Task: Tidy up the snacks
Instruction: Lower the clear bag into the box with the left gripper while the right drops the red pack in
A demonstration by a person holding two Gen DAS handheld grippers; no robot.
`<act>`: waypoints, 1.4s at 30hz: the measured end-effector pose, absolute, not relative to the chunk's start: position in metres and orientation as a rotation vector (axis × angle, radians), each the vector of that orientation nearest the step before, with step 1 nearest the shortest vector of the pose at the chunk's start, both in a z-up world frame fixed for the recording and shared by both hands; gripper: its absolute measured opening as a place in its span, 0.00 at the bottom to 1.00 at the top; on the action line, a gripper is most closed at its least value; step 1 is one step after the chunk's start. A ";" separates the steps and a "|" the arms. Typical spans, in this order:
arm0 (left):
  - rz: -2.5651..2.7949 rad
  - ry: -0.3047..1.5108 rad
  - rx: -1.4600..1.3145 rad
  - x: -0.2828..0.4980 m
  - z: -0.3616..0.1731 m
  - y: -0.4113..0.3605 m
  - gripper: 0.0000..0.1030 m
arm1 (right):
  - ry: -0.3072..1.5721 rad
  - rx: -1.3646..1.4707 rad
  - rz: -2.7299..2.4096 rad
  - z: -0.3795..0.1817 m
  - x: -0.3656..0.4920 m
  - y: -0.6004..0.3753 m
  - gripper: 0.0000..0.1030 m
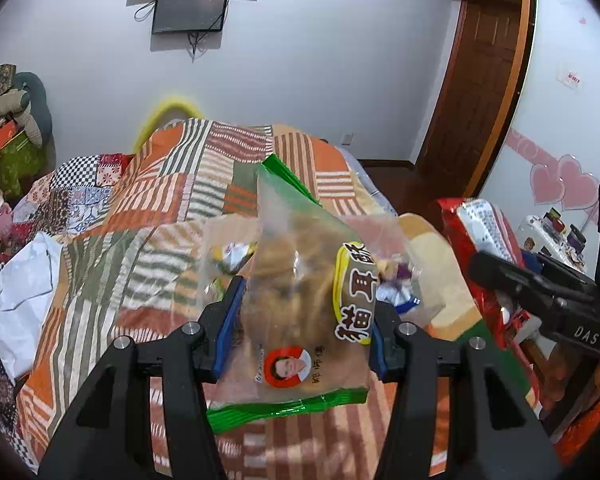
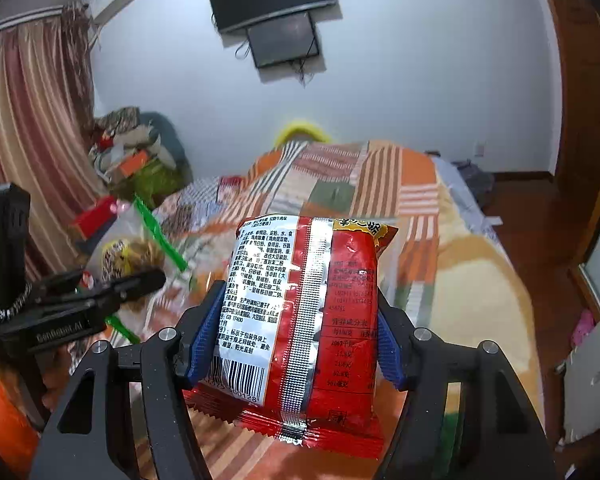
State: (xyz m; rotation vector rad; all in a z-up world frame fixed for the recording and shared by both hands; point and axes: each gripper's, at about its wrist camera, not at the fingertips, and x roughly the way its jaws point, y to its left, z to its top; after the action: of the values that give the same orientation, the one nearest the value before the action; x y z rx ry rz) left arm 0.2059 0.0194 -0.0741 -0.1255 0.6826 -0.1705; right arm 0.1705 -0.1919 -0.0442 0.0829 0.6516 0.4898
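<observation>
I have both tongs loaded above the bed (image 1: 148, 208). The left tongs (image 1: 304, 320) are clamped on a clear snack bag (image 1: 300, 300) with green sealed ends, filling the centre of the left wrist view, pads pressing its two sides. The right tongs (image 2: 296, 332) are clamped on a red noodle packet (image 2: 304, 320), held upright in the middle of the right wrist view, its printed back and barcode facing the camera. Each packet also shows at the edge of the other view: the red one at the right of the left view, the clear one at the lower left of the right view, so the two are carried side by side and near each other. Both are lifted off the striped blanket (image 2: 380, 184). I judge this a carrying step; I cannot see any container or target spot. To do it well I would keep the grip gentle, since the contents look brittle, hold the packets apart, and lower each flat before releasing.
</observation>
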 end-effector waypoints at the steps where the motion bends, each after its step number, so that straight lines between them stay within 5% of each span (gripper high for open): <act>1: -0.172 0.679 -0.127 0.210 -0.072 0.018 0.51 | 0.638 0.089 0.485 -0.041 0.175 -0.193 0.61; 26: -0.150 0.855 -0.179 0.305 -0.139 0.012 0.53 | 0.822 0.098 0.495 -0.095 0.254 -0.161 0.62; 31: -0.154 0.854 -0.164 0.302 -0.134 0.009 0.63 | 0.827 0.107 0.483 -0.093 0.253 -0.168 0.70; 42: -0.135 0.694 -0.140 0.249 -0.075 0.016 0.64 | 0.701 0.087 0.483 -0.042 0.211 -0.188 0.70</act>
State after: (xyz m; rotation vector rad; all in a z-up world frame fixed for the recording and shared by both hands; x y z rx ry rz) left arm 0.2485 0.0156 -0.0753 -0.1400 0.6939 -0.1354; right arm 0.2113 -0.1881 -0.0418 0.0866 0.7006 0.4831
